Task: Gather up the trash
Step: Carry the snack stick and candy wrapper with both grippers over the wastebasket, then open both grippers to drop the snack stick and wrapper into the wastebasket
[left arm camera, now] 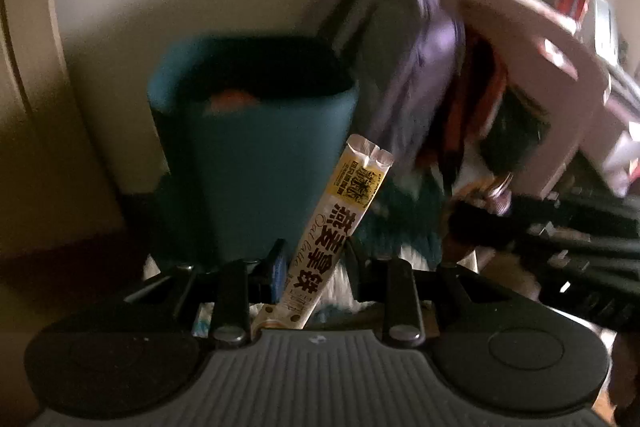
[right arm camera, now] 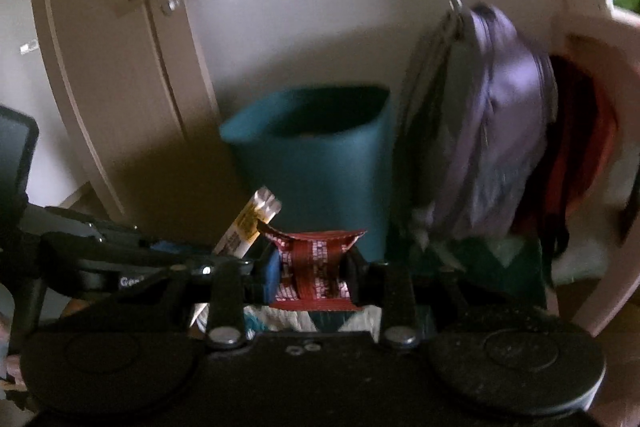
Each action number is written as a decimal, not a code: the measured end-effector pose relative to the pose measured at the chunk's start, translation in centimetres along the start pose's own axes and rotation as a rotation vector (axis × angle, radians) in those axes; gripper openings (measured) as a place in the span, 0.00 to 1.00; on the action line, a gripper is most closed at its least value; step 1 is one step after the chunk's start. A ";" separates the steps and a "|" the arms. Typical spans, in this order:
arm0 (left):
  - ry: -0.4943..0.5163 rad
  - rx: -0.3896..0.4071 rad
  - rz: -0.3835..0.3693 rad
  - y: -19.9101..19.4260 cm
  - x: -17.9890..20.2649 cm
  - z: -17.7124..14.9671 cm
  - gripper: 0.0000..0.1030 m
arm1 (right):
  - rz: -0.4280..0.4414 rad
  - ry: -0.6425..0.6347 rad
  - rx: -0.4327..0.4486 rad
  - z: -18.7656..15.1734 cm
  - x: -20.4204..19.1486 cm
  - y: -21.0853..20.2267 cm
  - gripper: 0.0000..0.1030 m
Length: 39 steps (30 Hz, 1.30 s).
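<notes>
Left gripper (left arm camera: 314,263) clamping sachet (left arm camera: 340,223), right gripper (right arm camera: 312,273) pinching red wrapper (right arm camera: 316,263), teal bin (right arm camera: 316,163) open ahead.

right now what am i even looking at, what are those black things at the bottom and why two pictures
Each picture comes from a camera mounted on a handheld gripper, looking forward along its two fingers. The black parts at the bottom are the grippers themselves. The left gripper is shut on a long oat latte sachet. The right gripper is shut on a crumpled red wrapper. Ahead, on the floor by the wall, stands an open teal bin, with a purple backpack beside it. The pictures are dark and blurred.
</notes>
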State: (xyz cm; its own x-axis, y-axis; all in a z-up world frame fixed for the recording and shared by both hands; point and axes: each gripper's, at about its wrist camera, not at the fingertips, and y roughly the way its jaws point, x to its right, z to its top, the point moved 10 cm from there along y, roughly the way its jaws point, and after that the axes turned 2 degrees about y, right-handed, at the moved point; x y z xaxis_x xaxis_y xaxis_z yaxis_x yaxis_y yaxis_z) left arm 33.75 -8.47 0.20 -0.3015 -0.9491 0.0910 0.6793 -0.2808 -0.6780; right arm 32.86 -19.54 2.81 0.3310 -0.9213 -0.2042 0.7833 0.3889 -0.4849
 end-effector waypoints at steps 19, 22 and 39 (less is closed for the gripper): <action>-0.097 0.040 0.125 10.0 -6.1 17.6 0.28 | -0.045 -0.082 0.005 12.3 2.6 13.8 0.30; -0.094 -0.009 0.138 13.0 -7.1 16.9 0.28 | -0.053 -0.099 -0.042 11.1 2.6 16.0 0.30; -0.115 -0.205 0.133 19.9 -9.6 12.2 0.44 | -0.058 -0.191 -0.183 8.0 2.1 19.9 0.43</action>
State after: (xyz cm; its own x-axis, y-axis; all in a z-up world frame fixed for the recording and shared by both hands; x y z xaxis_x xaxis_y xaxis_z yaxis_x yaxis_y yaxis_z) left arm 58.30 -6.70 -5.25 -0.1328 -0.9890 0.0655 0.5544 -0.1289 -0.8222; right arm 53.34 -13.72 -0.45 0.3953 -0.9184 -0.0161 0.7017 0.3133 -0.6399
